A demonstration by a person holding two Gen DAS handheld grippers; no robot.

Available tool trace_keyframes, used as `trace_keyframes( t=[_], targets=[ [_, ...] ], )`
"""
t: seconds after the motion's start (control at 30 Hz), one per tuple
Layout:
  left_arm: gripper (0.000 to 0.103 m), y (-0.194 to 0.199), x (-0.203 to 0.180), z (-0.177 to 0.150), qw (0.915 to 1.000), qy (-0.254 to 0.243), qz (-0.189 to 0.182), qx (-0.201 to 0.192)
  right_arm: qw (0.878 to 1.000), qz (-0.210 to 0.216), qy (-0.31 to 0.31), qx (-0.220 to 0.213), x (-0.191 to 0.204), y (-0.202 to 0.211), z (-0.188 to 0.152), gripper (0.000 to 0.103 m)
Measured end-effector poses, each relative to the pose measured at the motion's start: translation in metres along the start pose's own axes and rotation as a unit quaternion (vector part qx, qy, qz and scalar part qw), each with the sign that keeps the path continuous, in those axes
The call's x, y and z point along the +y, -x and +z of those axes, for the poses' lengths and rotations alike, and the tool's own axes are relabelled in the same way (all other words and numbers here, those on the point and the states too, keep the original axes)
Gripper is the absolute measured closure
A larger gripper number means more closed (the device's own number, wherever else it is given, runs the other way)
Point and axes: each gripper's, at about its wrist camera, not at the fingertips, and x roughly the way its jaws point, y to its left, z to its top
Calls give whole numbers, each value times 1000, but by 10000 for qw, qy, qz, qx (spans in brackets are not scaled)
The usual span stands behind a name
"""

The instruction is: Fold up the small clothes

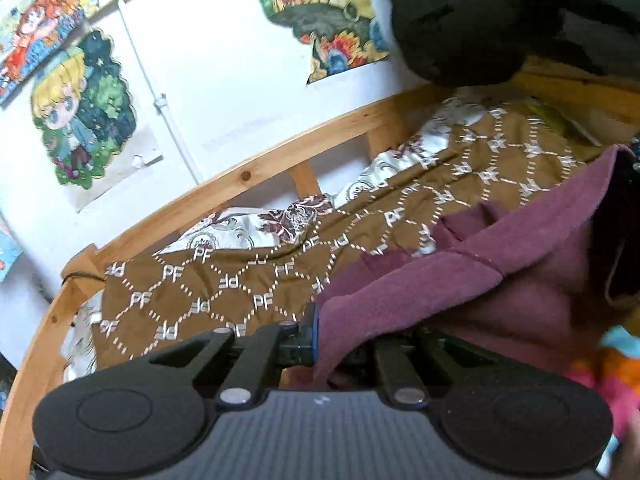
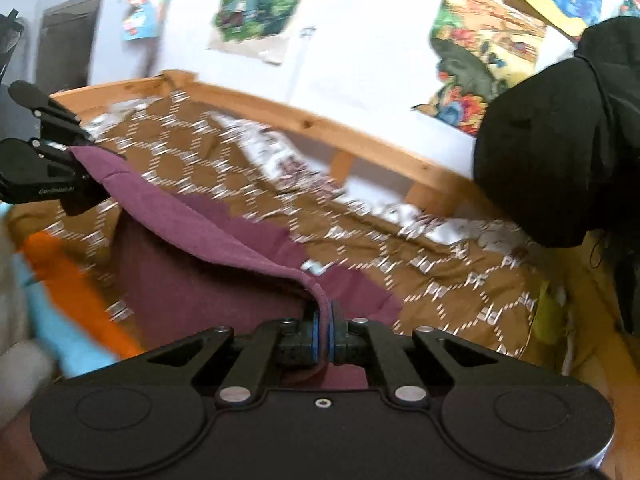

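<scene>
Mid-fold: left gripper (image 1: 320, 340) and right gripper (image 2: 329, 336) each pinch the maroon fleece garment (image 2: 224, 240) edge, fingers clamped, lifted above brown patterned bedspread (image 1: 224, 280). Next, likely carry the edge across and lay flat.

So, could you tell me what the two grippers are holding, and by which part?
Both hold the maroon garment by its upper edge: the right gripper pinches one end, the left gripper the other.
</scene>
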Motion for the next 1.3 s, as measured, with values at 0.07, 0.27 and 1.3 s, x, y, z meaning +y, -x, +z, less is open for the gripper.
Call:
trace_keyframes(
  t=[0.07,0.27,1.3],
  targets=[
    [96,-33,7,9,10000,6,38,73,9997,-125,-196,-58,-12,-28,5,99],
    [96,-128,24,11,9980,452,-39,451,9967,-95,-795,-116,-39,-121,12,98],
    [1,-147,72,-63,9717,2042,-804,873,9974,-51,-714,39,-17,-167,-47,1]
  ],
)
